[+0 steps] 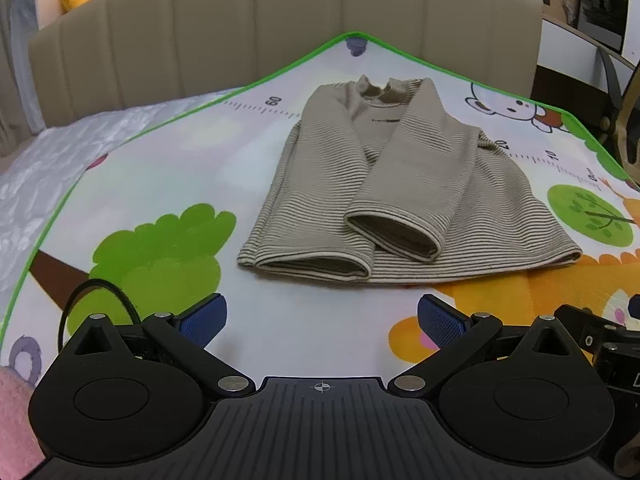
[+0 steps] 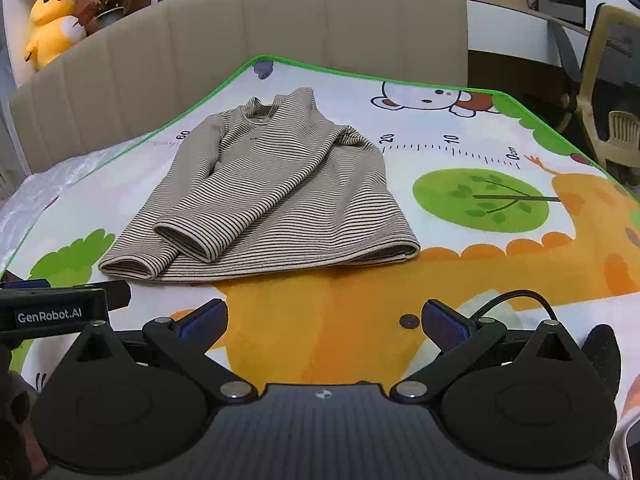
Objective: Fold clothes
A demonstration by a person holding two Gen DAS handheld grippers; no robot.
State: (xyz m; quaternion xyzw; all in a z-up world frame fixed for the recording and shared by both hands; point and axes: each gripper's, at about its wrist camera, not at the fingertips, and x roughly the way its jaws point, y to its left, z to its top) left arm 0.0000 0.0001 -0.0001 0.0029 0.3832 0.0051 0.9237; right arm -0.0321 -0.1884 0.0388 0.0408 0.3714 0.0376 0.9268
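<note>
Two grippers, left gripper point(image 1: 322, 320) and right gripper point(image 2: 324, 322), hang nearest us with jaws spread wide, holding nothing. Just beyond them, untouched, lies the beige striped long-sleeved knit shirt point(image 1: 400, 184) on the cartoon-printed play mat with green edging point(image 2: 500, 300), collar far, hem near, both sleeves already laid inward over the body. We judge the hem-to-collar fold comes next; it requires pinching both near hem corners.

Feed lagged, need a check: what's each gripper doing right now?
Left gripper: open, holding nothing, short of the shirt.
Right gripper: open, holding nothing, over the mat.
</note>
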